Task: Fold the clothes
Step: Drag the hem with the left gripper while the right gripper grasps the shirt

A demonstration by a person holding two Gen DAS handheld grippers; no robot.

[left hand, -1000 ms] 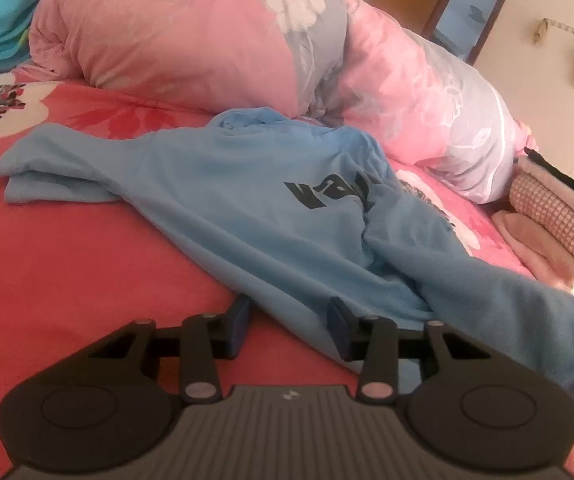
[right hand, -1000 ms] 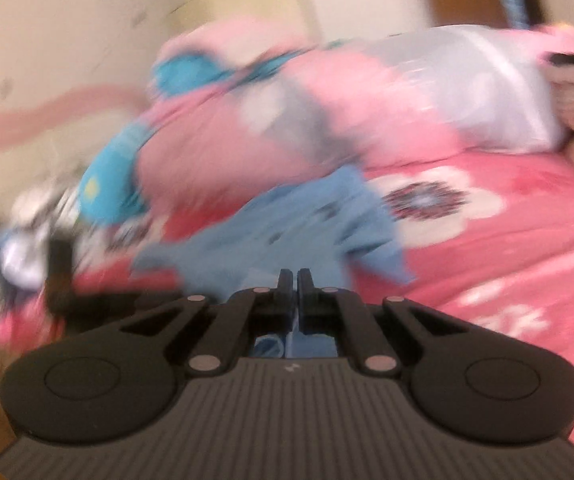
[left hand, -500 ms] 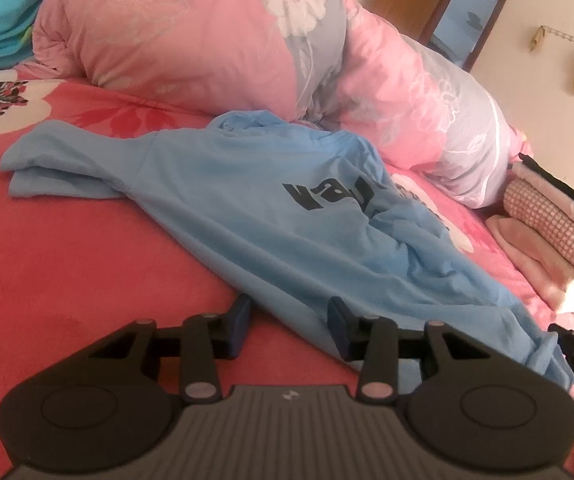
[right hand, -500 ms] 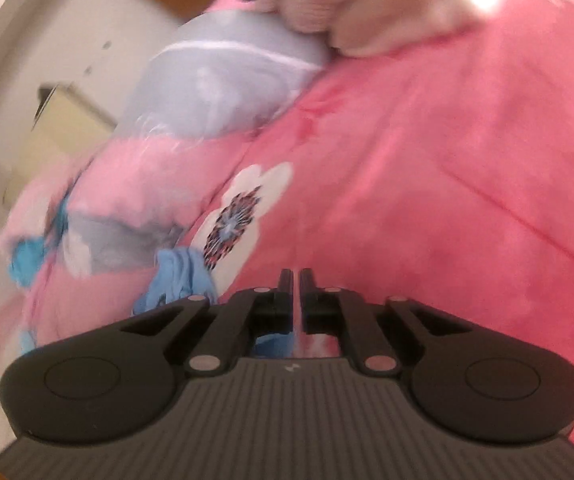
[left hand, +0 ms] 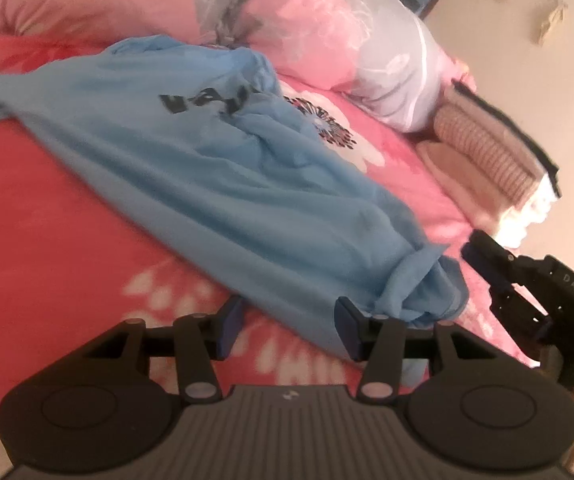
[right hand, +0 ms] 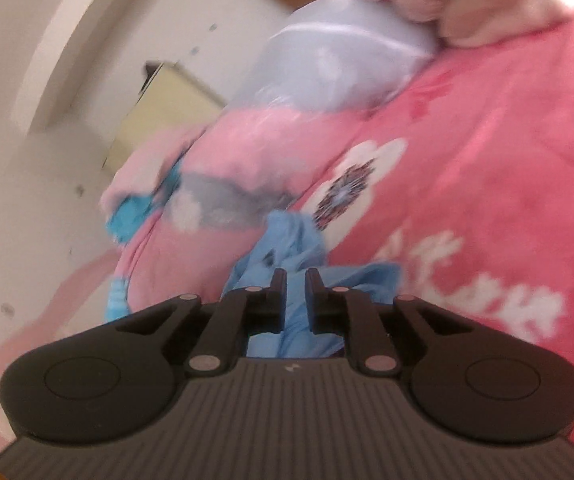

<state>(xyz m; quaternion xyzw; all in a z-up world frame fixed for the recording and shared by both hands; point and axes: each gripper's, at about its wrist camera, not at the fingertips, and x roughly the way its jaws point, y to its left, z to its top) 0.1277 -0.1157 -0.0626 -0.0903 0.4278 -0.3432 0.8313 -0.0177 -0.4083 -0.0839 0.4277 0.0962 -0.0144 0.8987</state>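
The bed (left hand: 39,216), covered by a red-pink floral sheet, fills both views; a rolled pink quilt (left hand: 135,4) lies along its far edge and a stack of folded clothes (left hand: 487,148) sits at its far right corner. The light blue T-shirt (left hand: 215,168) is spread crumpled across the middle of the bed, printed side up, one sleeve trailing toward the left edge and the hem bunched into a knot-like fold at the near right. Compared with a second ago, the raised right-hand portion of the shirt has been laid down onto the sheet. The left claw (left hand: 287,326) is open and has just been opening further; the shirt's near edge lies between its jaws, not pinched. The right claw (right hand: 295,280) was closed a second ago and has just been opening to a narrow gap; blue cloth is seen behind and below the jaws, but no pinch is evident. In the left view it is seen just beside the bunched hem. Judgement: the spreading pull appears finished and the cloth released; flattening of the bunched hem is likely needed before a first fold is made.
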